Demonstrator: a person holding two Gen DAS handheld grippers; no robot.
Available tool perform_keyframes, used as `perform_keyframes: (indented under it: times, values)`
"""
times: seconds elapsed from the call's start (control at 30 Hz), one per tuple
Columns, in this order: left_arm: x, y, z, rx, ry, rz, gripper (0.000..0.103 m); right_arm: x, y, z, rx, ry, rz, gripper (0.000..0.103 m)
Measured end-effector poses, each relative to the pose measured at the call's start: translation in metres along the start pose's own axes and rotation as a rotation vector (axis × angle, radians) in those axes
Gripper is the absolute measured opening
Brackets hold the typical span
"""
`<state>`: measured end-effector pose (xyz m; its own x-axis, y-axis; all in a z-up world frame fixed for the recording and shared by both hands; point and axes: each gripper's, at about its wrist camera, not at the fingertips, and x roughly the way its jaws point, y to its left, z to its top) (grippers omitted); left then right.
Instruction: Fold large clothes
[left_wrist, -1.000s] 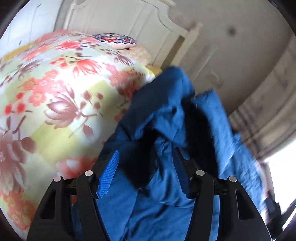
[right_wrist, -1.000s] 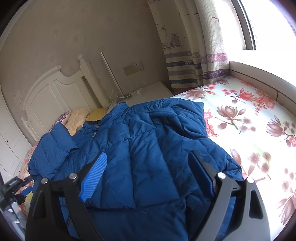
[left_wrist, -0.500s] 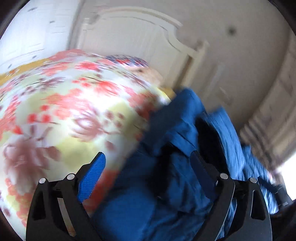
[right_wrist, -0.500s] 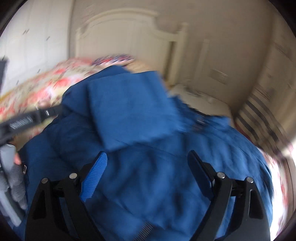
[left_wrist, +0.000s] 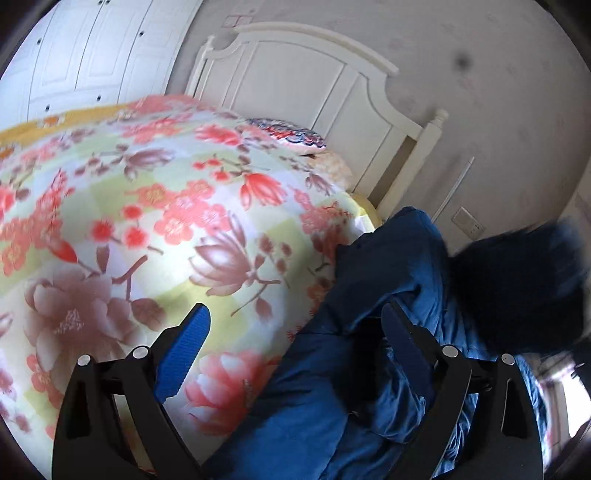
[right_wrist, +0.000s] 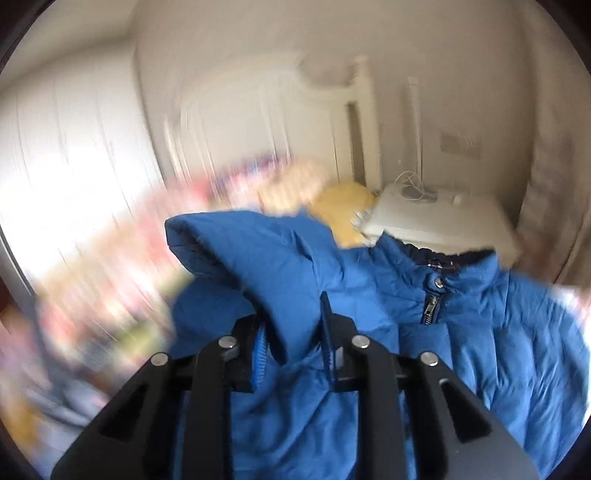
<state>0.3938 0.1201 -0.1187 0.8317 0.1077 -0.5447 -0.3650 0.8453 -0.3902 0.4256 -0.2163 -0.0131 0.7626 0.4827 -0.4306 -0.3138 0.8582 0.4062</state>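
My right gripper (right_wrist: 293, 332) is nearest: its 2 jaws have just been closing and now pinch a raised fold of the blue jacket (right_wrist: 369, 332), the padded cloth bunched between the pads. Beyond that fold the jacket spreads flat, its zipper (right_wrist: 429, 308) done up to a snap at the collar. My left gripper (left_wrist: 295, 336) has jaws wide apart, nothing clamped; its left pad hangs over the floral quilt (left_wrist: 147, 221), its right pad over the jacket's edge, though whether that pad touches cloth I cannot tell. The jacket lies on the bed at the quilt's right side, near the headboard (left_wrist: 314, 81). Farther off, a patterned pillow (left_wrist: 291, 134) rests against the headboard. In the blurred right view, a white nightstand (right_wrist: 443, 218) stands behind the collar.
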Motion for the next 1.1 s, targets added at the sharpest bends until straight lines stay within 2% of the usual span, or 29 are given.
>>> perform_keyframes:
  times: [0.13,0.2,0.27,0.3,0.5,0.57,0.63,0.7,0.73,0.77,0.83,0.87,0.9,0.93,1.0,1.07,1.1]
  values:
    - [-0.005,-0.010,-0.001,0.053,-0.024,0.004,0.092,-0.069,-0.091,0.021,0.407,-0.097,0.190,0.023]
    - [-0.005,-0.014,-0.003,0.072,-0.027,0.007,0.093,-0.084,-0.126,0.018,0.525,-0.104,0.211,0.023]
    - [-0.004,-0.016,-0.003,0.086,-0.022,0.006,0.093,-0.093,-0.160,0.001,0.620,-0.091,0.171,0.023]
    - [-0.004,-0.016,-0.003,0.087,-0.019,0.006,0.093,-0.096,-0.174,-0.012,0.646,-0.076,0.122,0.023]
    - [0.001,-0.013,-0.003,0.073,0.001,0.017,0.093,-0.087,-0.211,-0.083,0.734,0.001,0.017,0.023]
    - [0.000,-0.014,-0.003,0.074,-0.001,0.018,0.093,-0.093,-0.207,-0.094,0.708,0.001,-0.017,0.023]
    - [0.000,-0.013,-0.003,0.074,-0.002,0.019,0.094,-0.108,-0.199,-0.101,0.669,-0.032,-0.065,0.015]
    - [0.001,-0.013,-0.004,0.071,0.002,0.021,0.094,-0.124,-0.199,-0.108,0.699,-0.087,-0.028,0.003]
    - [0.001,-0.012,-0.004,0.071,0.004,0.022,0.094,-0.128,-0.200,-0.112,0.719,-0.103,-0.006,0.002]
    - [0.001,-0.013,-0.004,0.070,0.004,0.022,0.094,-0.133,-0.199,-0.111,0.707,-0.108,-0.023,0.002]
    - [0.001,-0.013,-0.004,0.073,0.001,0.024,0.094,-0.144,-0.188,-0.098,0.584,-0.120,-0.157,0.009]
    - [0.001,-0.014,-0.004,0.075,0.001,0.024,0.094,-0.145,-0.182,-0.090,0.538,-0.125,-0.202,0.029]
    - [0.001,-0.015,-0.004,0.080,0.001,0.025,0.094,-0.144,-0.179,-0.085,0.521,-0.120,-0.215,0.074]
    - [0.001,-0.015,-0.004,0.083,0.003,0.026,0.094,-0.139,-0.171,-0.074,0.482,-0.116,-0.216,0.085]
    - [0.002,-0.016,-0.004,0.087,0.005,0.034,0.094,-0.127,-0.147,-0.053,0.320,-0.103,-0.267,0.074]
    - [0.002,-0.016,-0.004,0.085,0.004,0.035,0.094,-0.095,-0.110,-0.032,0.103,-0.057,-0.354,0.065]
    - [0.002,-0.015,-0.004,0.084,0.004,0.035,0.095,-0.081,-0.102,-0.026,0.056,-0.033,-0.365,0.059]
